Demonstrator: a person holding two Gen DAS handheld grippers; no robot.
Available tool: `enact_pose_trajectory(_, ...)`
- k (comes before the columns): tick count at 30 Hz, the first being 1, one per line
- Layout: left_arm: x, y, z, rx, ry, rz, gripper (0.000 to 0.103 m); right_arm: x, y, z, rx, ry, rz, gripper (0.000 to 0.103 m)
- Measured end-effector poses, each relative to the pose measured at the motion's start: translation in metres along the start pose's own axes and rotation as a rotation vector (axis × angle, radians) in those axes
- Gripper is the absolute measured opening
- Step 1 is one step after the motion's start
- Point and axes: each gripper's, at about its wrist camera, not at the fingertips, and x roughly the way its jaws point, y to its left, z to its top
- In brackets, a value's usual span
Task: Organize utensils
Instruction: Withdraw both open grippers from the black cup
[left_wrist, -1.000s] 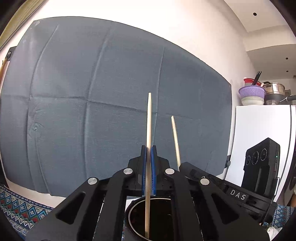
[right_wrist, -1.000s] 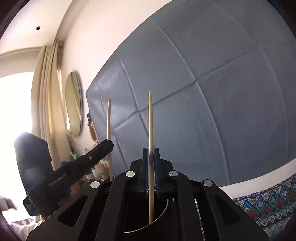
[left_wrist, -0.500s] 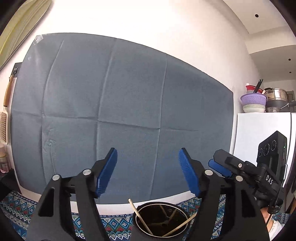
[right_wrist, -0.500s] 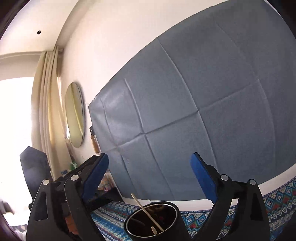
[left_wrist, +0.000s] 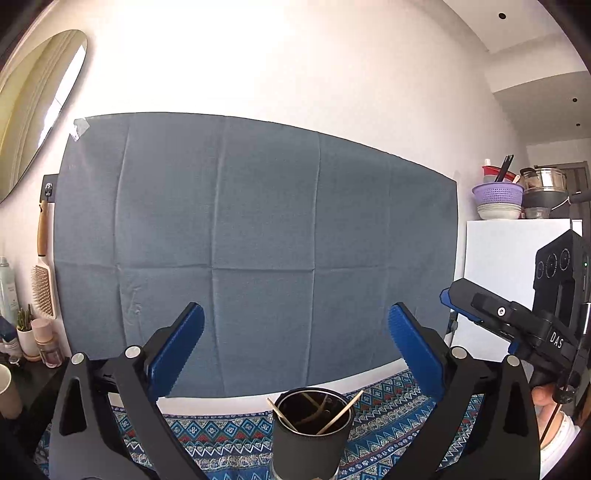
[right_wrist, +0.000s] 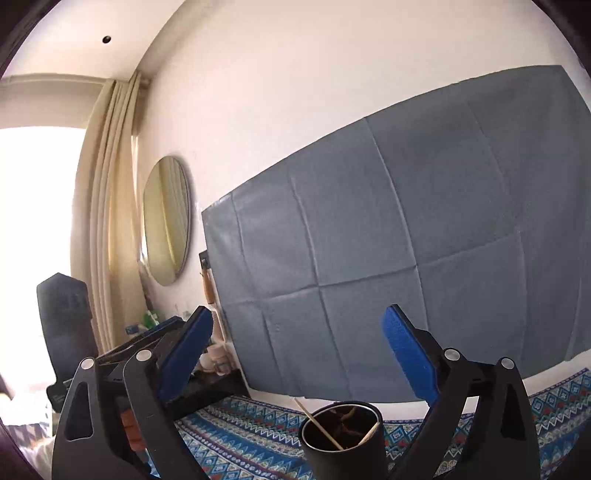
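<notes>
Fingers of the left gripper (left_wrist: 295, 354) and right gripper (right_wrist: 297, 350) are spread, nothing held; two chopsticks (left_wrist: 338, 410) are seemingly deposited in the black cup (left_wrist: 308, 435).

The left gripper (left_wrist: 295, 349) and right gripper (right_wrist: 297, 349) both hover with jaws spread wide, empty.

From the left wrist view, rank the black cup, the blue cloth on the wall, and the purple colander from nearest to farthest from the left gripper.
1. Black cup: just below and ahead of the open left gripper, sticks inside.
2. Blue cloth: on the wall straight ahead, behind the cup.
3. Purple colander: far right, atop the white fridge.
</notes>
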Motion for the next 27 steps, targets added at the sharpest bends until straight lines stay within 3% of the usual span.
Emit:
enact_pose_trajectory(5,-0.018,0.0,0.003,0.004,0.058,0.05,0.098,-0.021,0.02,0.008,-0.035,0.022,-0.025,0.091)
enact_pose_trajectory(12,-0.022,0.014,-0.006,-0.045,0.265,0.064,0.097,-0.049,0.035,0.012,-0.065,0.041,-0.071,0.091)
enact_pose_trajectory(21,-0.023,0.02,-0.052,-0.018,0.533,0.132,0.097,-0.065,0.032,-0.001,-0.054,0.13,-0.147,0.092)
enact_pose_trajectory(27,-0.019,0.03,-0.085,-0.051,0.655,0.183,0.097,-0.061,0.017,-0.022,-0.037,0.215,-0.226,0.092)
